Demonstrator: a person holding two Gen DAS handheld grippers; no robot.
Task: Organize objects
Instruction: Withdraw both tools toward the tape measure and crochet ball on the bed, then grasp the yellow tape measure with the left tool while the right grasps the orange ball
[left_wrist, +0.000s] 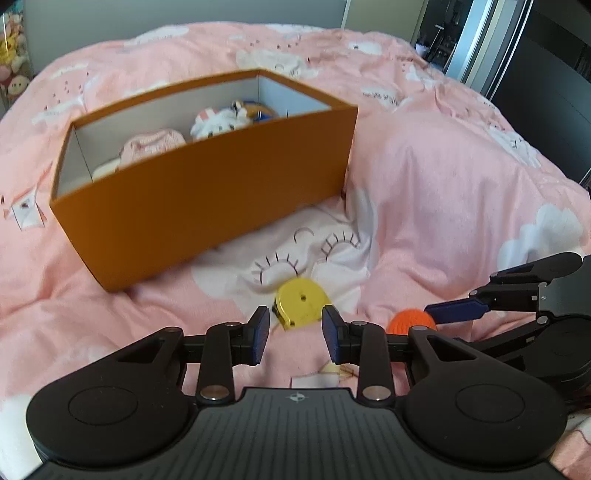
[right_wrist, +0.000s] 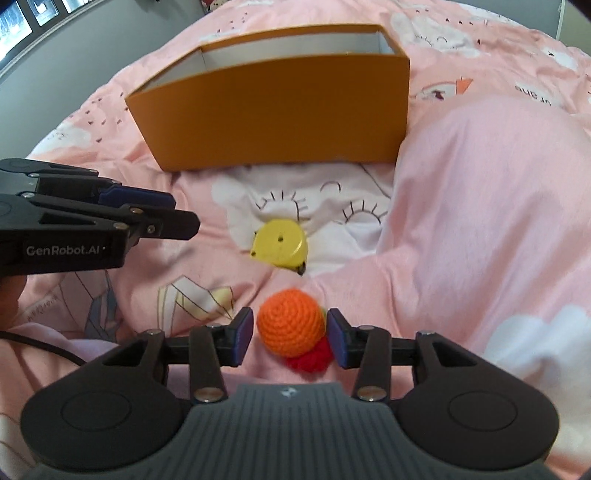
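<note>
Here, nearest the right wrist camera, the right gripper (right_wrist: 290, 338) stands spread, its blue pads flanking the crocheted orange ball (right_wrist: 290, 326) without clearly touching it; a red crocheted piece (right_wrist: 312, 358) peeks out beneath. The yarn is soft and rounded, so if the jaws close off-centre it will likely squirt sideways or drag the red part loose. The left gripper (left_wrist: 295, 332) is also spread and holds nothing, hovering just before the yellow tape measure (left_wrist: 301, 301), a hard, smooth plastic case lying flat on the bed (left_wrist: 443, 184). The pink quilt is puffy and creased, so pressing down may sink either thing into a fold. Farther off sits the orange cardboard box (left_wrist: 207, 195), stiff-walled, white inside, already holding plush toys (left_wrist: 218, 123); it could tip on the yielding bedding if bumped.
</note>
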